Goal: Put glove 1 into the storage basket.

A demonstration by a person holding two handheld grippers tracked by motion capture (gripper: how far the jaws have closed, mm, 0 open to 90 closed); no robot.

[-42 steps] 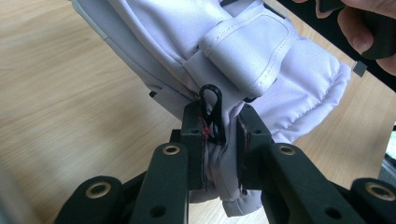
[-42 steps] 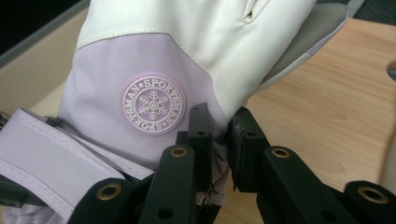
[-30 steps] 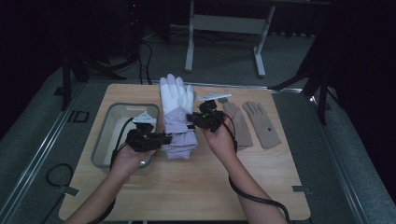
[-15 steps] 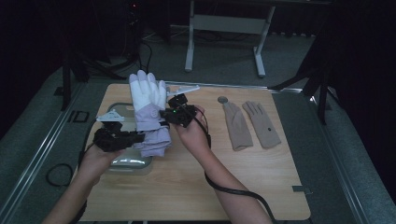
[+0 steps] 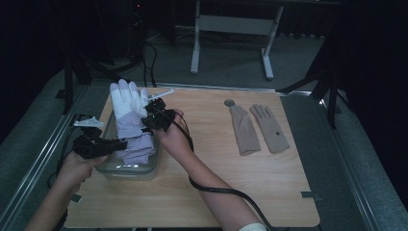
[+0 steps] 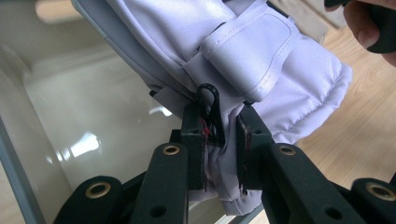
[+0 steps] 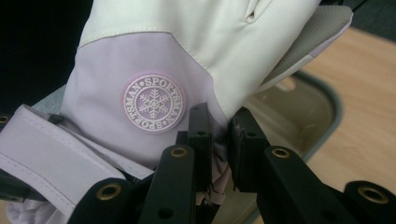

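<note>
A white and lilac ski glove (image 5: 129,120) hangs over a clear plastic bin (image 5: 126,169) at the table's left, fingers pointing up and away. My left gripper (image 5: 121,143) is shut on its cuff end (image 6: 261,93), pinching fabric and a black loop (image 6: 208,112). My right gripper (image 5: 146,119) is shut on the glove's side, next to a round snowflake badge (image 7: 153,103). In the right gripper view the bin's rim (image 7: 332,116) lies below the glove (image 7: 187,56).
A pair of beige gloves (image 5: 259,128) lies flat on the wooden table (image 5: 216,183) at the right, with a small grey disc (image 5: 229,102) just beyond them. A black cable (image 5: 226,192) trails along the right forearm. Dark floor and stands surround the table.
Both grippers have carried the ski glove leftward from the table's middle to above the bin. The beige gloves have not moved.
</note>
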